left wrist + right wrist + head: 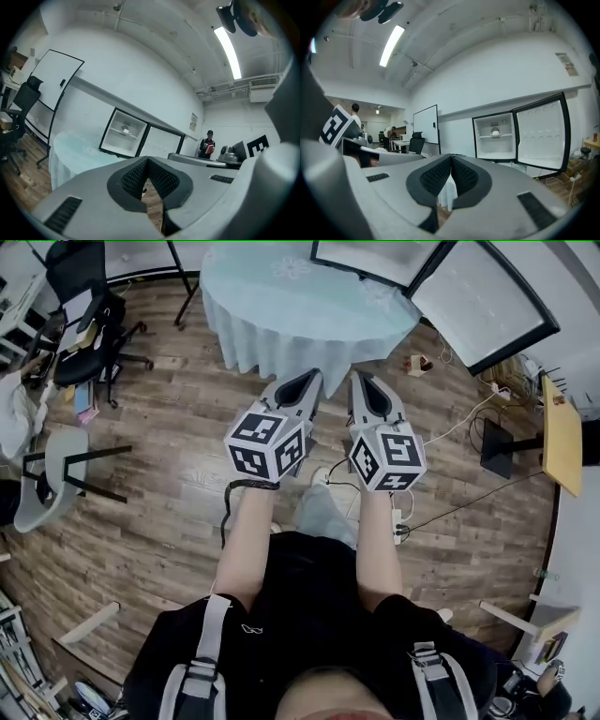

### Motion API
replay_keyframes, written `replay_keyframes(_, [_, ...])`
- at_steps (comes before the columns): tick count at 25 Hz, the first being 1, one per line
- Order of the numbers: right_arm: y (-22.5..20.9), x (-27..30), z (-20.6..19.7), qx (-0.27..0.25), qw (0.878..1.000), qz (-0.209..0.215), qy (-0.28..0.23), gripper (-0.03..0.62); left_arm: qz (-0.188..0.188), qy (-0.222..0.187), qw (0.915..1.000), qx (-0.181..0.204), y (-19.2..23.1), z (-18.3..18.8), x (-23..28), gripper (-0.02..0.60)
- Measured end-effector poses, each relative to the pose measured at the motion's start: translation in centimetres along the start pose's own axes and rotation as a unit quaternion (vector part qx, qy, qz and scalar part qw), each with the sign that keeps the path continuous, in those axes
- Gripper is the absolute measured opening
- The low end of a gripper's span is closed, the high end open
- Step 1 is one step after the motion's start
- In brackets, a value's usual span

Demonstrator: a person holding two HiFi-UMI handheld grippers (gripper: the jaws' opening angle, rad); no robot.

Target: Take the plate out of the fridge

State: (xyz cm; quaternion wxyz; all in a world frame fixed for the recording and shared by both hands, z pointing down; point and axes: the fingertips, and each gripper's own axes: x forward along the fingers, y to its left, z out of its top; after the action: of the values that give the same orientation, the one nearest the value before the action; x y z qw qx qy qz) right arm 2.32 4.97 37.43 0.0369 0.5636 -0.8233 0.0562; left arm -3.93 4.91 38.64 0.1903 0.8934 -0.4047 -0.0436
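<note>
A small fridge (494, 140) stands open by the far wall, its door (539, 131) swung to the right. On its upper shelf sits a small white plate (495, 133) with something on it; in the left gripper view the plate (124, 130) is tiny inside the fridge (123, 136). Both grippers are held side by side at chest height, well short of the fridge. My left gripper (305, 381) (147, 161) is shut and empty. My right gripper (362, 382) (451, 159) is also shut with nothing in it.
A round table with a pale teal cloth (309, 306) (79, 150) stands between me and the fridge door (487, 301). Office chairs (89, 324) and a whiteboard (51, 89) are at the left. Cables (450, 432) cross the wooden floor at the right. A person (207, 143) stands far back.
</note>
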Motion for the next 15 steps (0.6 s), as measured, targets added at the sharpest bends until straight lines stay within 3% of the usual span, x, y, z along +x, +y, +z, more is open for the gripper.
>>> replay_keyframes(6, [-7.0, 3.0, 2.3, 0.011, 1.000, 0.016, -0.012, 0.000, 0.041, -0.027, 0.9988, 0.000, 1.1, 3.0, 6.0, -0.008])
replay_keyframes(11, [-13.1, 5.0, 5.1, 0.008, 0.999, 0.022, -0.023, 0.000, 0.019, -0.028, 0.9994, 0.002, -1.5, 4.9, 13.3, -0.008])
replay_keyframes(15, [-15.3, 6.8, 7.2, 0.011, 0.999, 0.030, -0.037, 0.000, 0.021, -0.036, 0.9991, 0.012, -1.7, 7.0, 15.7, -0.008])
